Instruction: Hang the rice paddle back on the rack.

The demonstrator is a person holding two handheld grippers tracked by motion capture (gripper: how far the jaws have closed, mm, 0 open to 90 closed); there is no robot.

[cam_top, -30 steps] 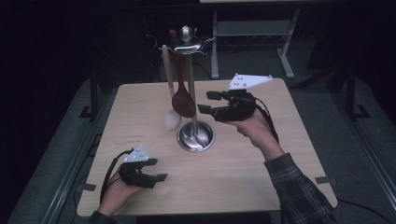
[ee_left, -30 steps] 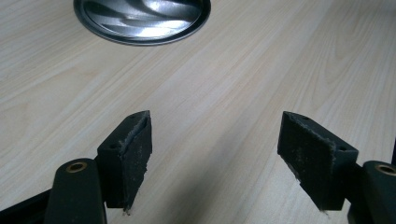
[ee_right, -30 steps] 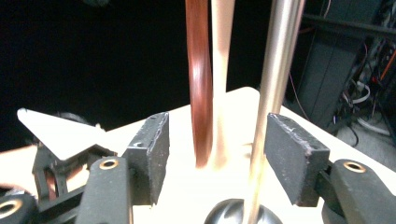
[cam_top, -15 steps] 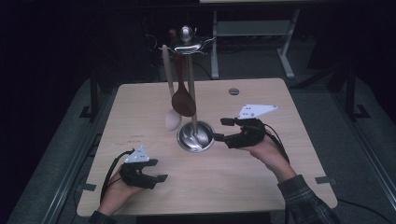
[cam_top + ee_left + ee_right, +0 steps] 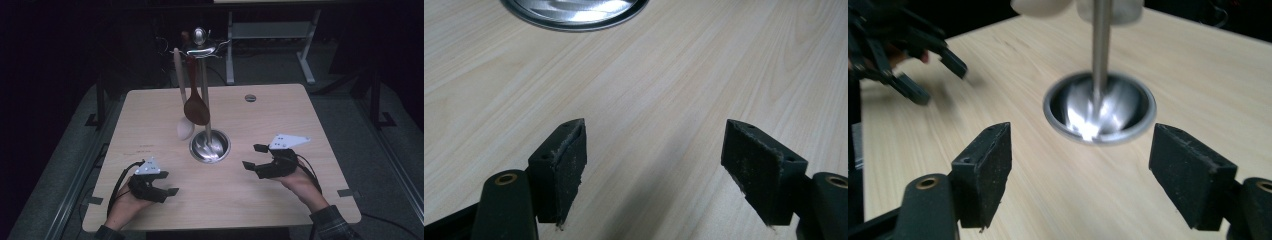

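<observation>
A metal utensil stand rises from a round shiny base (image 5: 210, 146) at the table's middle. A dark wooden spoon (image 5: 196, 107) and a pale spoon (image 5: 185, 129) hang from its top. My right gripper (image 5: 252, 157) is low over the table, just right of the base and pointing at it. Its jaws have just been opening and nothing is between them. The right gripper view has the base (image 5: 1098, 112) and pole (image 5: 1100, 40) ahead of the open right gripper (image 5: 1080, 175). My left gripper (image 5: 169, 183) rests open near the front left, empty, with the left gripper (image 5: 654, 170) over bare wood.
The wooden table (image 5: 280, 115) has a small round cable hole (image 5: 250, 97) at its far side. A desk frame (image 5: 270, 35) stands behind it in the dark. The left gripper (image 5: 935, 77) also appears far off in the right gripper view.
My right hand has come down and toward the near side, from beside the hanging spoons to low beside the base, and its jaws have widened. The left hand has stayed put.
</observation>
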